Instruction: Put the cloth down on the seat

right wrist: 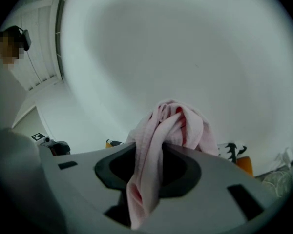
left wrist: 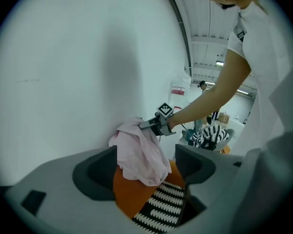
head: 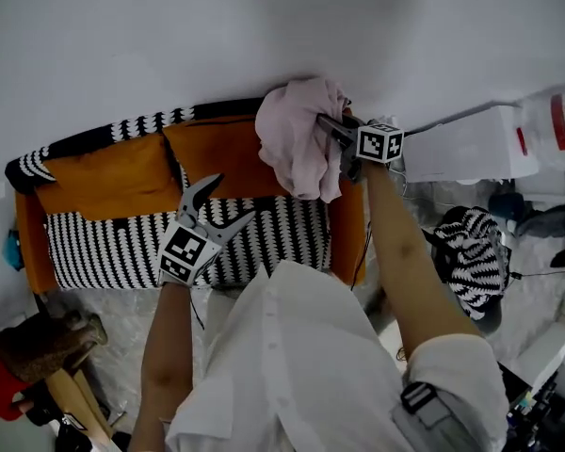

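My right gripper (head: 331,125) pinches a bunched fold of the pink cloth (head: 297,144), upper centre of the head view. It looks soft and light, and it droops. The striped seat (head: 113,248) lies lower left. My left gripper (head: 224,203) is spread and empty.

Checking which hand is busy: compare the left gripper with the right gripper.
The left gripper has its jaws apart and empty; the right gripper is clamped on the pink cloth. The left gripper hovers over the striped seat; the right gripper is near the right end of the orange backrest. Both are the same two-jaw type.
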Demonstrator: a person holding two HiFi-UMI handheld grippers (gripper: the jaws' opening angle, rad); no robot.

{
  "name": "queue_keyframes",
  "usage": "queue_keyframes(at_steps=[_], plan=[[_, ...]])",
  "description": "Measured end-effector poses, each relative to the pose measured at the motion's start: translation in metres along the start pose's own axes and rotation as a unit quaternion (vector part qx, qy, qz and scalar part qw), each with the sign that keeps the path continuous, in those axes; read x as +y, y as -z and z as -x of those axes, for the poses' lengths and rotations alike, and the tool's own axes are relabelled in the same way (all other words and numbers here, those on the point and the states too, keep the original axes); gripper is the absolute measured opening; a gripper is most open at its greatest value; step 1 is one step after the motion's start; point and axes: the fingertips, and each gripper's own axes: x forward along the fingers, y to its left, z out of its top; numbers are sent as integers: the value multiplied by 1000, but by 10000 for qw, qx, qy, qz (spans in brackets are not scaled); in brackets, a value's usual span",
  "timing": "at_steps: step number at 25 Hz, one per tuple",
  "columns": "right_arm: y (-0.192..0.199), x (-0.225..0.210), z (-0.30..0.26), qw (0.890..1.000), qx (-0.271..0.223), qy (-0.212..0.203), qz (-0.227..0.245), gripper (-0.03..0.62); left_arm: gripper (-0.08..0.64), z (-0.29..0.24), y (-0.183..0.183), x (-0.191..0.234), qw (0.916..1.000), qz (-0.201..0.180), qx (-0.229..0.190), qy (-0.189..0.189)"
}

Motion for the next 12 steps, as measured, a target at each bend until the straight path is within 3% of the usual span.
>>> queue_keyframes(at_steps=[5, 12], plan=[[4, -39, 1, 9973, 343, 642, 122, 133, 370, -12, -13, -3, 9999, -26, -126, 46], [10, -54, -2, 9911, 863, 1010, -97, 183, 370, -20, -35, -7, 9993, -93, -351, 35]])
